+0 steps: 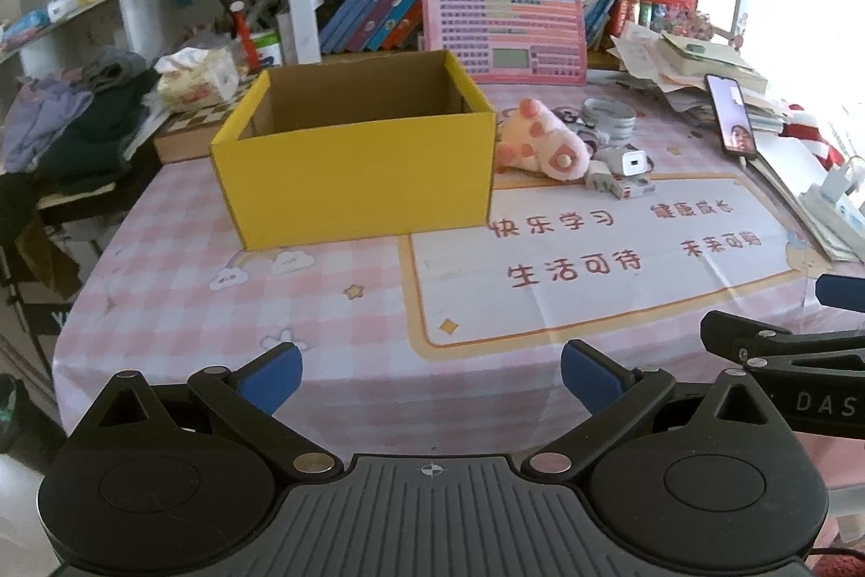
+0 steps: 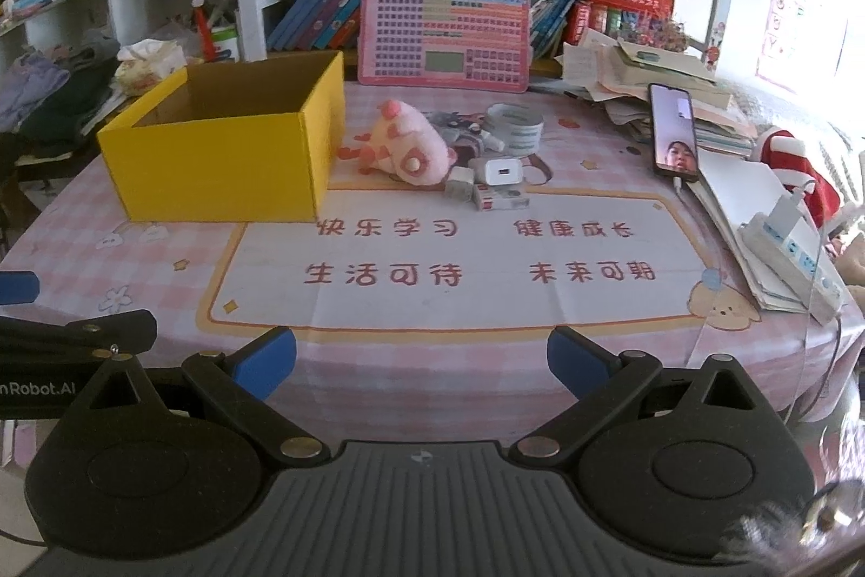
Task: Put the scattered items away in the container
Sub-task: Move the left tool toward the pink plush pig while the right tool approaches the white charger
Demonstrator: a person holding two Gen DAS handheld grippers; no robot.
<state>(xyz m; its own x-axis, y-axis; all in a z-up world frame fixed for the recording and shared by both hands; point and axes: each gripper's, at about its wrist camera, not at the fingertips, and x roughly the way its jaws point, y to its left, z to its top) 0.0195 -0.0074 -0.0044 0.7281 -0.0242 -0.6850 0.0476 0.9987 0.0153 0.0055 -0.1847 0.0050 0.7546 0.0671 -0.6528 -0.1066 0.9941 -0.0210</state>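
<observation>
One yellow cardboard box (image 1: 357, 177) is seen standing open-topped on a pink checked tablecloth (image 2: 432, 388), on the left half of the table, its long axis running left to right across both views. To its right, one pink plush toy (image 2: 403, 144) is shown lying on its side, just beside the box's right wall; its long axis runs roughly left to right, angled slightly toward the camera, with the round pale end turned toward the viewer. One roll of tape (image 2: 513, 125) is seen lying flat behind the toy. One white charger (image 2: 500, 171) is pictured in front of the roll, its port facing the camera. Two small boxes are counted beside it: a grey-white cube (image 2: 458, 189) and a flat printed packet (image 2: 500, 197), the latter lying lengthwise left to right. All five loose items are clustered near the table's centre, well apart from both tools.

The left gripper (image 1: 431, 379) is shown released, its blue pads spread wide with nothing between them, held low over the near table edge. The right gripper (image 2: 421, 363) is likewise spread and unloaded. One phone (image 2: 673, 133) is propped upright at right, beside one stack of papers (image 2: 665, 85).
</observation>
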